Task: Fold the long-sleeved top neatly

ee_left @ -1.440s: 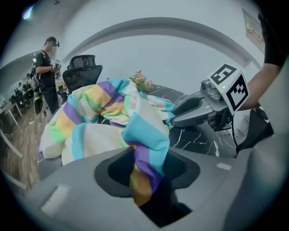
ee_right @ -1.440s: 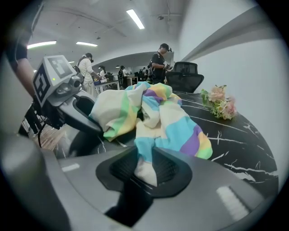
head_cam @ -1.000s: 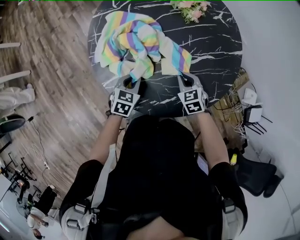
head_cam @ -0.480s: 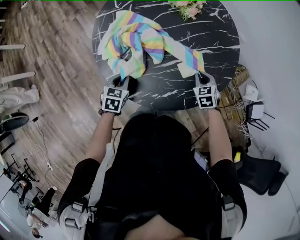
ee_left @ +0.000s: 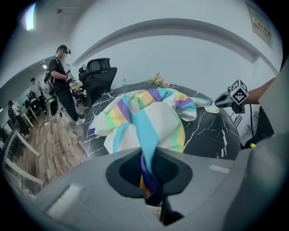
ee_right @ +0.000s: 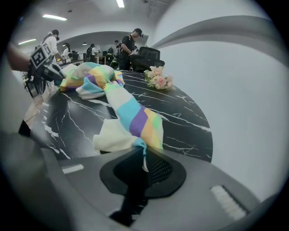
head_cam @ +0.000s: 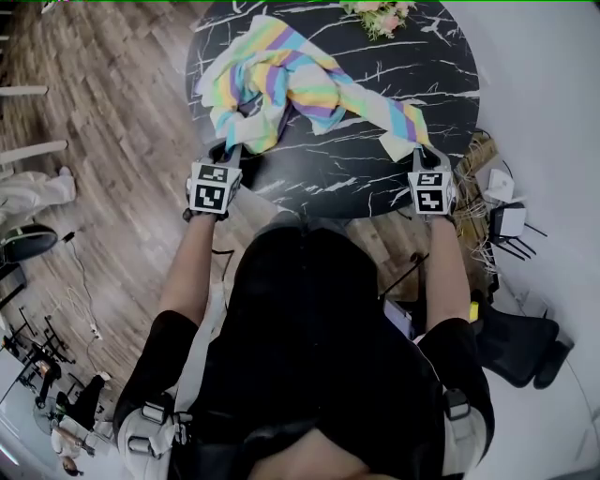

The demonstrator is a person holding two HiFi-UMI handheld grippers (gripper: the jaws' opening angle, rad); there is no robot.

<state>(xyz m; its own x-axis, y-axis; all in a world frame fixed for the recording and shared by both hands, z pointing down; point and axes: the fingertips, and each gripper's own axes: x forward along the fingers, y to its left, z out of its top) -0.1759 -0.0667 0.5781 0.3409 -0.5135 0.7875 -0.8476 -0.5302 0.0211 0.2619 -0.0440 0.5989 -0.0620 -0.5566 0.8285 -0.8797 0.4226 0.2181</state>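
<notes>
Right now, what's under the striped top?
The black marble table shows beside the striped top, which lies on it. Anything beneath its bunched middle is hidden by fabric.

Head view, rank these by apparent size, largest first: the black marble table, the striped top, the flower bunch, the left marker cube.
1. black marble table
2. striped top
3. left marker cube and flower bunch: about alike. The picture's top edge cuts off the flowers, and the cube sits nearer the camera, so I leave them unranked.
</notes>
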